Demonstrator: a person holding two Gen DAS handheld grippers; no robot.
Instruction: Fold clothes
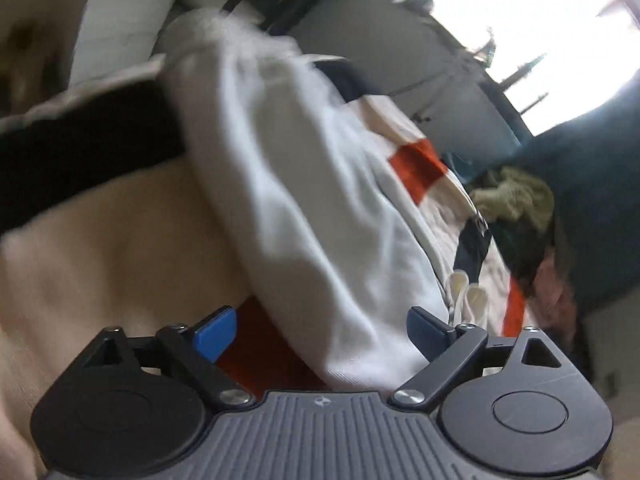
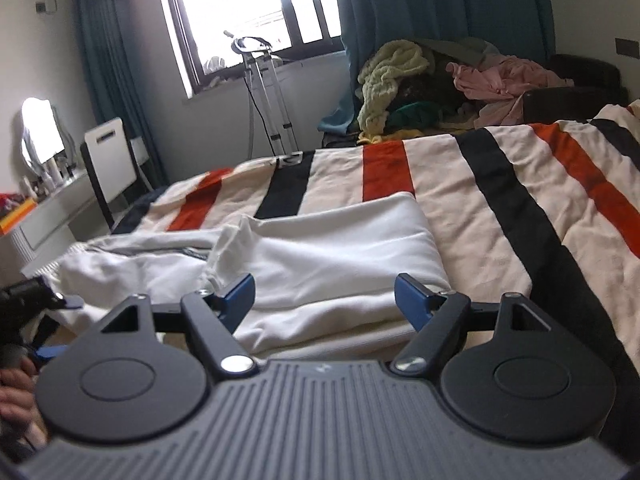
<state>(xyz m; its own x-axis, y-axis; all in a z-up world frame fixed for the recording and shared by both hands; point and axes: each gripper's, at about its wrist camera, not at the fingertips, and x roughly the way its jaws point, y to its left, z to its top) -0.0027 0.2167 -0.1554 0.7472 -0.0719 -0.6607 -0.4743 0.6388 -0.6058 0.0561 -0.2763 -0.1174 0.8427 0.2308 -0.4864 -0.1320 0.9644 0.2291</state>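
A white garment (image 2: 320,248) lies partly folded on the striped bedspread (image 2: 500,184). My right gripper (image 2: 324,300) is open, its blue fingers apart just above the garment's near folded edge. In the left wrist view the picture is blurred and tilted: the white garment (image 1: 304,208) runs up the middle, and my left gripper (image 1: 320,336) is open with the cloth lying between its blue fingertips (image 1: 214,334). The left gripper also shows at the left edge of the right wrist view (image 2: 60,308), beside the garment's crumpled left part.
A pile of unfolded clothes (image 2: 440,88), yellow, pink and dark, sits at the bed's far end under the blue curtain. A chair (image 2: 108,160), a dressing table with a mirror (image 2: 40,184) and a metal stand (image 2: 264,96) by the window are left of the bed.
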